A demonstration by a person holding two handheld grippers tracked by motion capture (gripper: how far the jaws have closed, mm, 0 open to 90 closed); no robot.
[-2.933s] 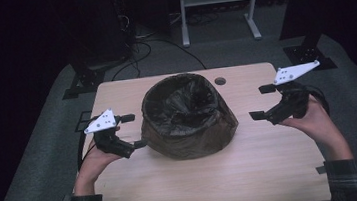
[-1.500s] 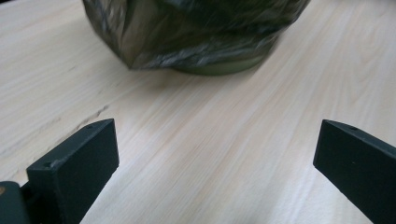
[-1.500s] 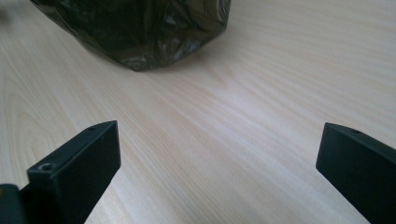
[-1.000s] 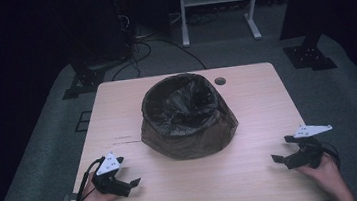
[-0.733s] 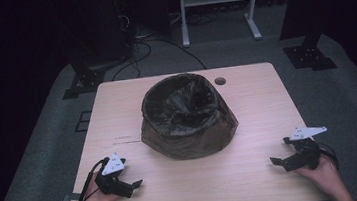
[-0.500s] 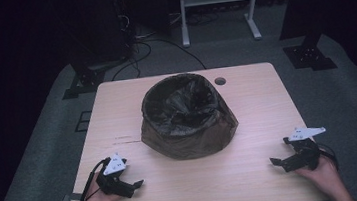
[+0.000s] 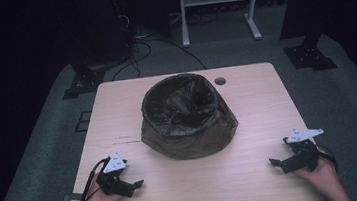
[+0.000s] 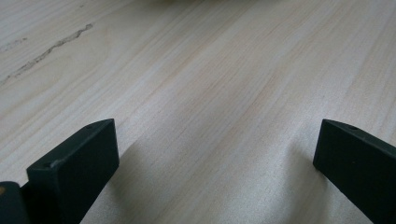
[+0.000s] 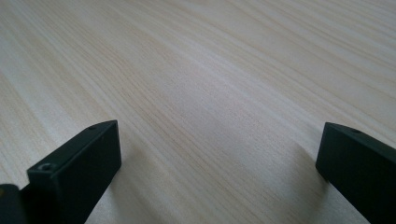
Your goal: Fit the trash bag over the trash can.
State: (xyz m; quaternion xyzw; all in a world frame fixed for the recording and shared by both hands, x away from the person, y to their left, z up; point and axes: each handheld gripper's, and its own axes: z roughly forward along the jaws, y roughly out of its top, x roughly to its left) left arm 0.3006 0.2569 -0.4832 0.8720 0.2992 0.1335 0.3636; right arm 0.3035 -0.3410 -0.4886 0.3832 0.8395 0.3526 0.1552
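A round bin lined with a dark, crinkled plastic bag (image 7: pixel 186 116) stands in the middle of the light wooden table (image 7: pixel 245 88). My left gripper (image 7: pixel 128 187) rests low over the table's front left corner, open, with bare wood between its jaws (image 8: pixel 210 154). Near the front right corner sits my right gripper (image 7: pixel 279 162), open too, its jaws spread wide over bare wood (image 9: pixel 219 154). Both are well apart from the bin.
A small round cable hole (image 7: pixel 220 81) lies in the table behind the bin. Grey carpet surrounds the table, with black stand feet (image 7: pixel 81 83) at the back left, another (image 7: pixel 310 56) at the back right and a white frame (image 7: pixel 217 6) beyond.
Both grippers have come away from the bin's sides and dropped to the table's front corners, then settled there. The bin has not moved.
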